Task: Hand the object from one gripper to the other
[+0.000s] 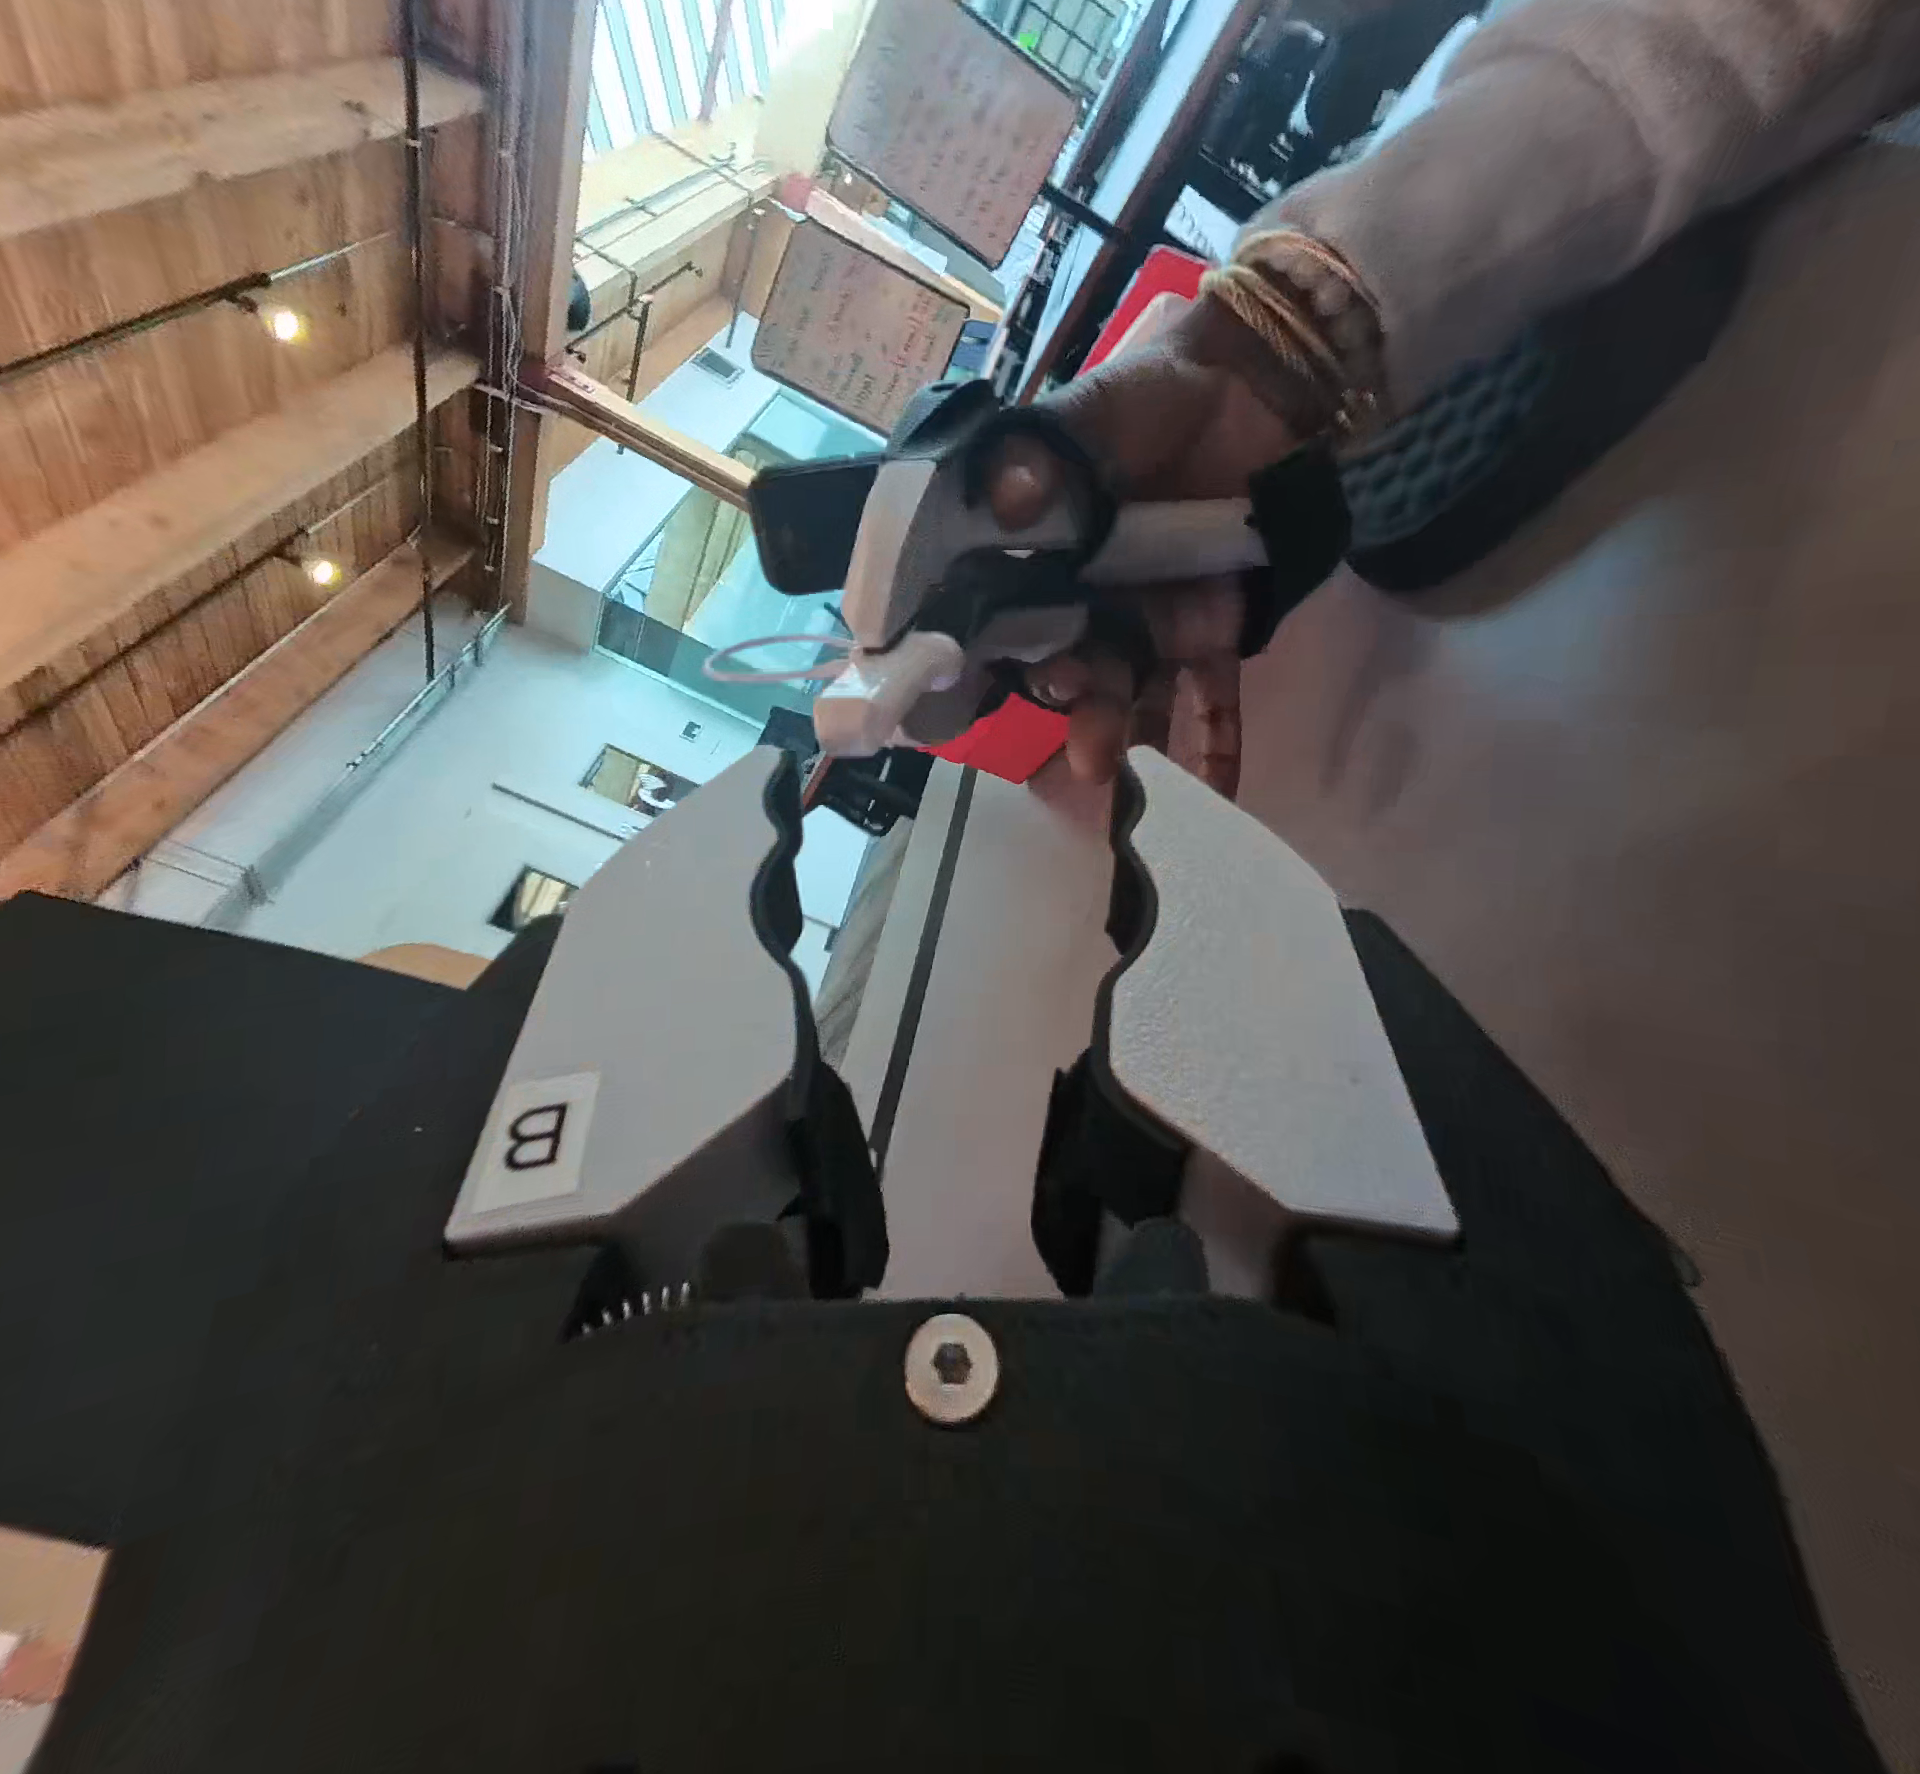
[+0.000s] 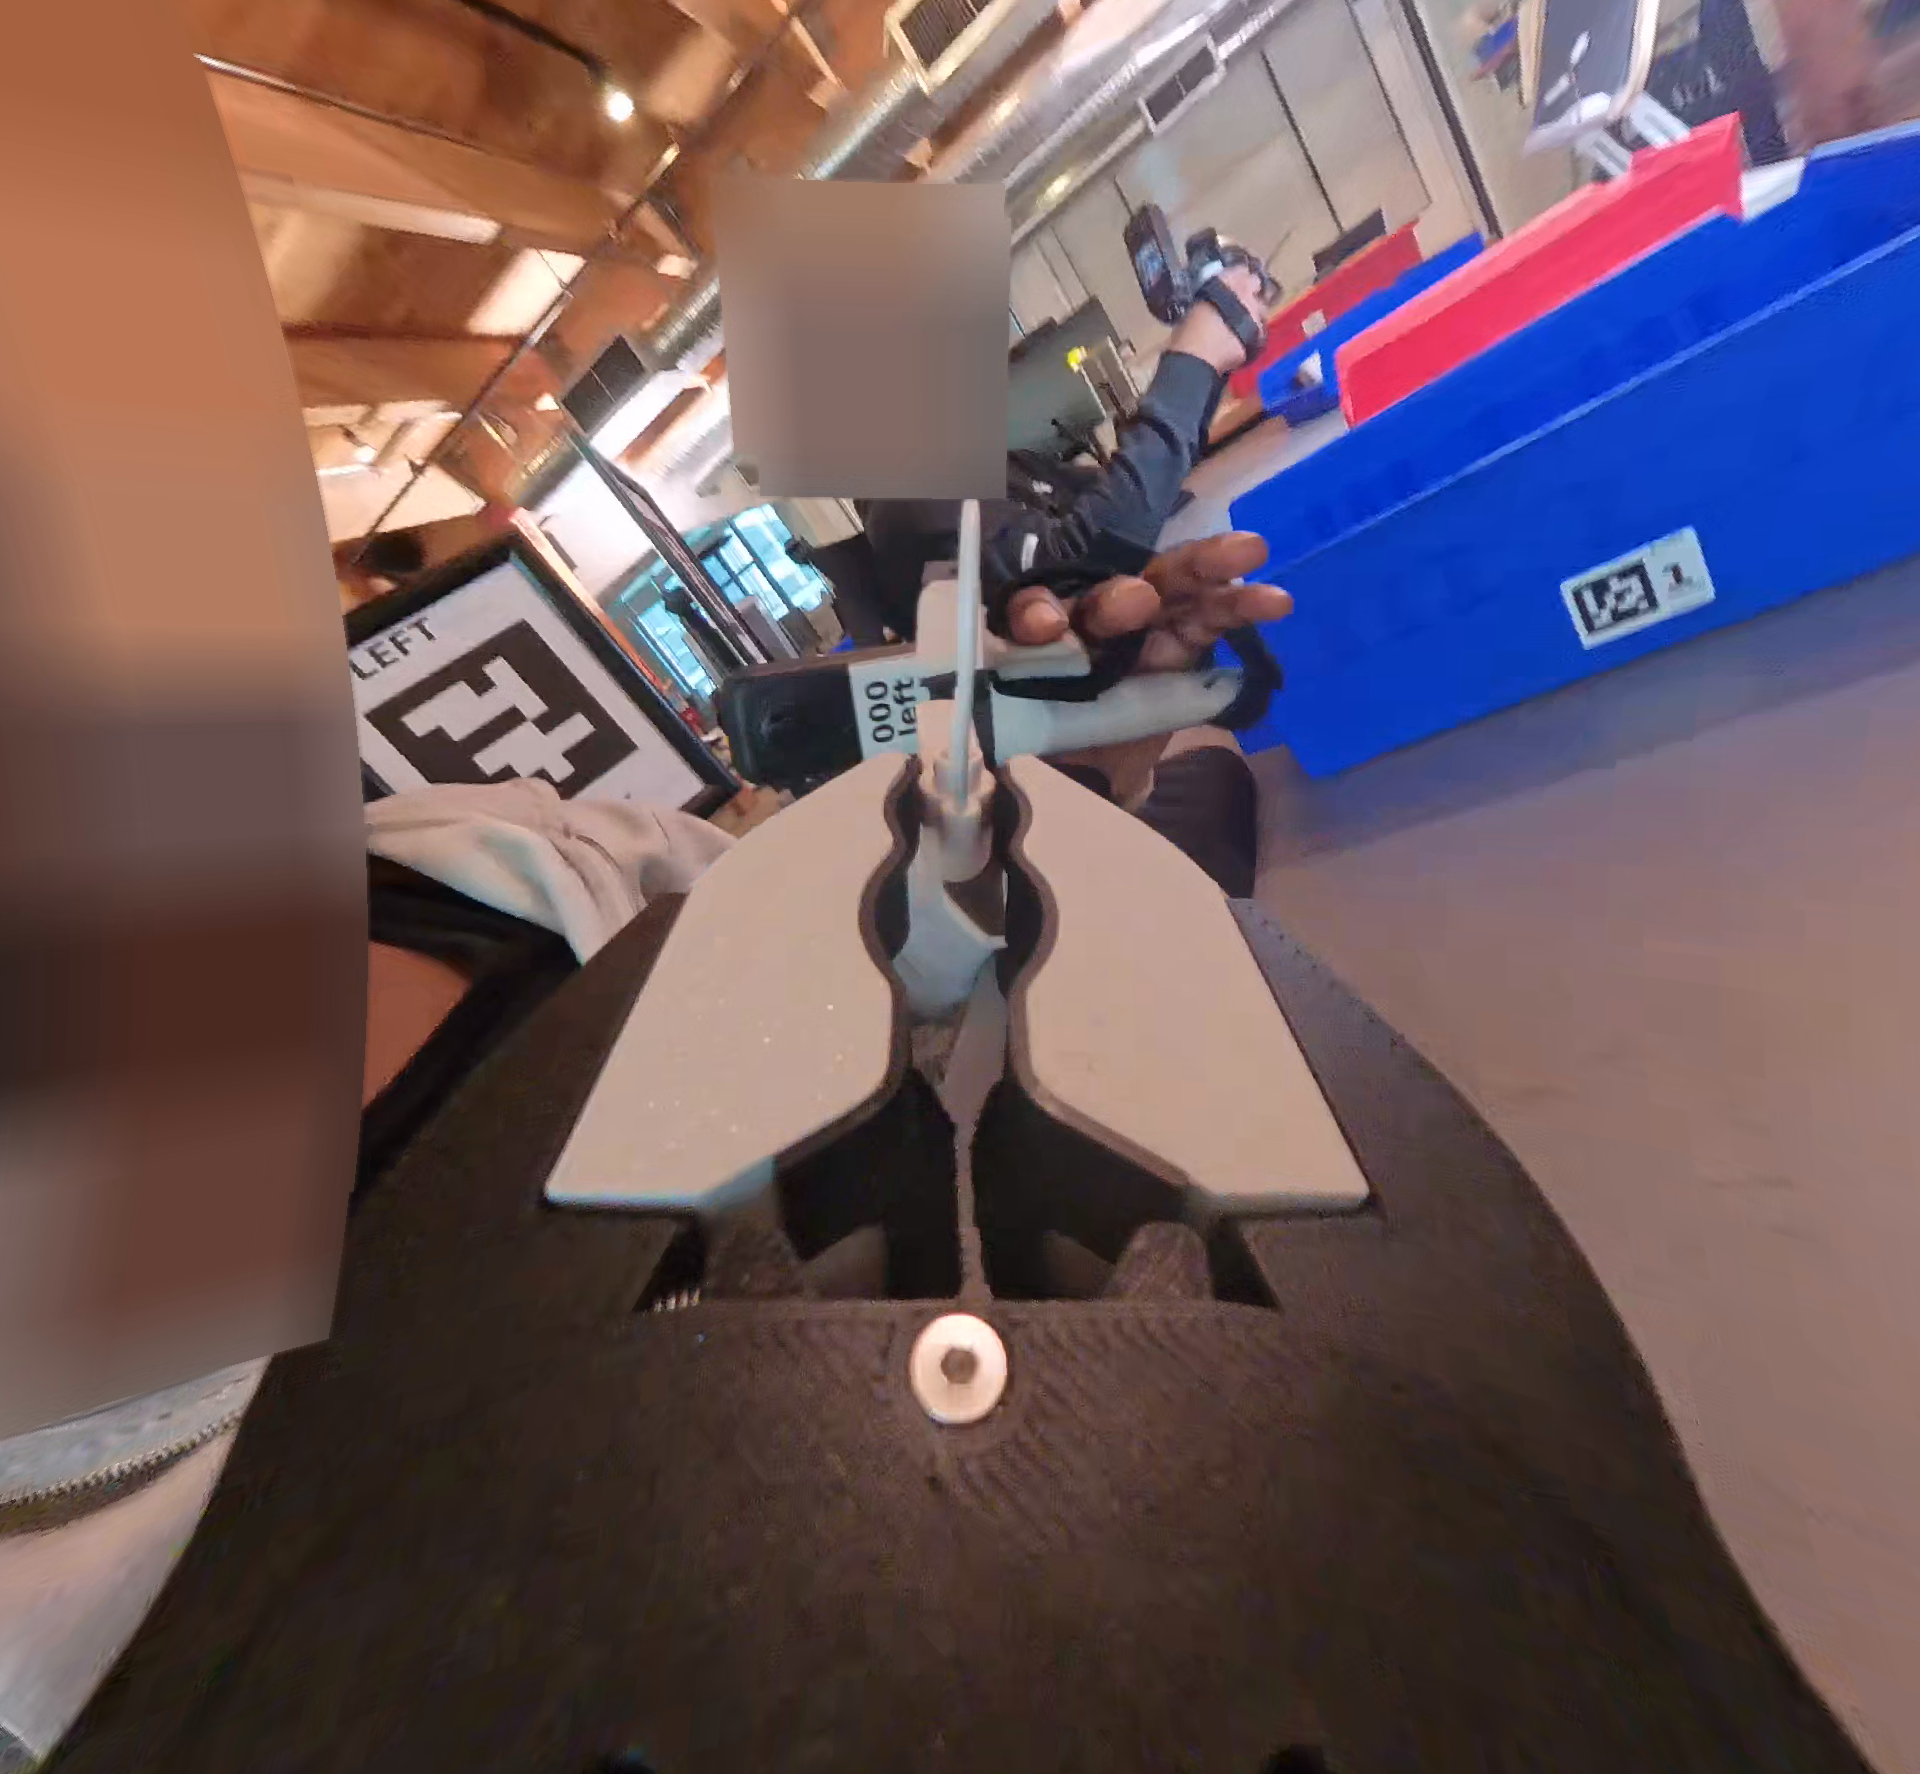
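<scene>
1. In the right wrist view we see our right claw (image 2: 951, 815) pinching a small white plug with a thin white cable (image 2: 954, 841). Its body sits in the wavy gap between the two grey fingers (image 2: 1132, 986), and the cable rises out past the tips.
2. In the left wrist view our left claw (image 1: 951, 805) stands spread, with nothing between its grey fingers (image 1: 665, 1007).
3. Just beyond the left claw's tips, that view shows the right claw (image 1: 883, 685) side-on in a hand (image 1: 1132, 436), the plug (image 1: 883, 690) jutting from its tips near the left claw without touching it.
4. A blue plastic bin (image 2: 1558, 519) rests on the grey bench (image 2: 1610, 893) at right; we cannot see inside it.
5. Red plastic bins (image 2: 1538, 280) sit behind it, contents likewise hidden.
</scene>
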`<state>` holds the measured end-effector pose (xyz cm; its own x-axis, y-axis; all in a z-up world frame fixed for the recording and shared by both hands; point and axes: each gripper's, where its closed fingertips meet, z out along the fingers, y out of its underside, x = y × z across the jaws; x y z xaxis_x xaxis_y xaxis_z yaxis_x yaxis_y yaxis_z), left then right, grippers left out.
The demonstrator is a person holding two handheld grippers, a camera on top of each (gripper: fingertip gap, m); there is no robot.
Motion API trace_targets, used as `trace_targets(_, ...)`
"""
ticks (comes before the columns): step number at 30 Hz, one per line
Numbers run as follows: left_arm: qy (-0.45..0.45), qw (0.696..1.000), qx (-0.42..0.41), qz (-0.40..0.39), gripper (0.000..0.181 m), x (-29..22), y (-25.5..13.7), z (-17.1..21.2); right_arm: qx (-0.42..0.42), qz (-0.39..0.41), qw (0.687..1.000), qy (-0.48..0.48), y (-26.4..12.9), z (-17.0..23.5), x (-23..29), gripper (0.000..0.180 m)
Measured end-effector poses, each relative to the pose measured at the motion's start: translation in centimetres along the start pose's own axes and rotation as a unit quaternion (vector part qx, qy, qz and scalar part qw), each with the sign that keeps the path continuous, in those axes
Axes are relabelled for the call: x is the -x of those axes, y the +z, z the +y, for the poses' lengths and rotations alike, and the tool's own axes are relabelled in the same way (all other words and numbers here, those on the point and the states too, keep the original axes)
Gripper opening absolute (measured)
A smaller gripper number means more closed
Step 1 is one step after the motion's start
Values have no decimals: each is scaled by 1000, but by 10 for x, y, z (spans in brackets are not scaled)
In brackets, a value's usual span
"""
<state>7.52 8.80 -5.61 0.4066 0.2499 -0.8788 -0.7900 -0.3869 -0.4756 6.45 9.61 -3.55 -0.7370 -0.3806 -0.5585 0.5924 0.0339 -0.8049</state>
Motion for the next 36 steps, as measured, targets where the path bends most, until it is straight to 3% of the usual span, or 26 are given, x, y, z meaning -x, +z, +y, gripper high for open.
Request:
trace_targets(4,21,1000,8,-2,41,-2,2,1,49,25,998,-7,5,16,-6,13)
trace_targets(7,20,1000,7,-7,15,-1,2,0,57,23,998,2,8,20,-7,13)
trace_targets(10,-13,1000,4,-3,14,1,1,0,56,24,998,-7,9,20,-7,13)
trace_targets(11,-45,999,-6,-6,14,4,0,-2,46,23,998,-28,10,16,-5,20)
trace_targets(14,-209,976,-60,-1,14,20,-7,-9,-6,62,982,-181,15,0,-1,88)
trace_targets(16,-355,929,-100,38,14,27,-13,-11,-27,121,921,-369,16,-10,1,103)
trace_targets(17,-424,897,-112,57,14,29,-15,-11,-29,150,866,-476,15,-14,4,101)
trace_targets(19,-533,831,-125,100,13,28,-17,-8,-14,190,726,-660,13,-13,15,91)
trace_targets(21,-619,763,-120,143,13,22,-17,-4,24,199,616,-762,16,-2,21,80)
trace_targets(23,-662,716,-122,184,13,15,-17,-6,69,213,577,-786,19,6,12,64)
trace_targets(29,-649,722,-102,216,13,1,-15,-12,114,202,567,-791,25,21,5,20)
trace_targets(31,-651,720,-111,215,13,3,-15,-13,123,199,571,-787,25,23,5,14)
trace_targets(33,-634,736,-130,198,17,8,-15,-15,118,199,601,-765,24,22,6,13)
trace_targets(34,-615,757,-137,172,34,14,-14,-15,105,200,627,-746,24,18,8,13)
trace_targets(36,-533,831,-132,86,72,26,-10,-11,75,205,700,-680,19,7,9,13)
